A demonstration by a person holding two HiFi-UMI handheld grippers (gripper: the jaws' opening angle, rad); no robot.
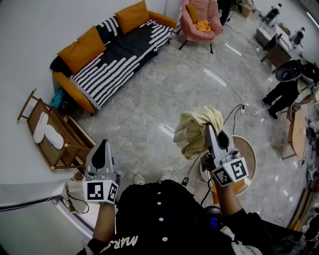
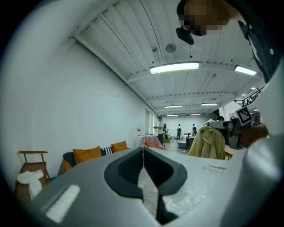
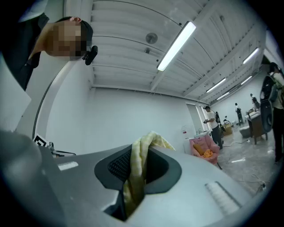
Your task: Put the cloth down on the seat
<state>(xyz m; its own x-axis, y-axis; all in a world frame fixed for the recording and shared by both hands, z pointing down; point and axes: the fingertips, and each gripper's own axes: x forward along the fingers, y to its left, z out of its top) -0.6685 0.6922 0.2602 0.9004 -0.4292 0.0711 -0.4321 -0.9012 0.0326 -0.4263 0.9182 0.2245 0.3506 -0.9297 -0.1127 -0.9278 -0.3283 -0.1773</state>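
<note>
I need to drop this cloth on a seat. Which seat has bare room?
The sofa's striped seat is bare along its front, bordered behind by two orange cushions. The pink armchair is crowded: an orange item lies on its seat.

- Cloth (image 1: 195, 130): pale yellow, crumpled into a loose bunch, clamped between the jaws of the right gripper (image 1: 211, 130), hanging in folds, held clear of the floor (image 1: 164, 99).
- Pink armchair (image 1: 192, 20): upright at the far side of the room, orange cushion (image 1: 203, 25) on it, well apart from the cloth.
</note>
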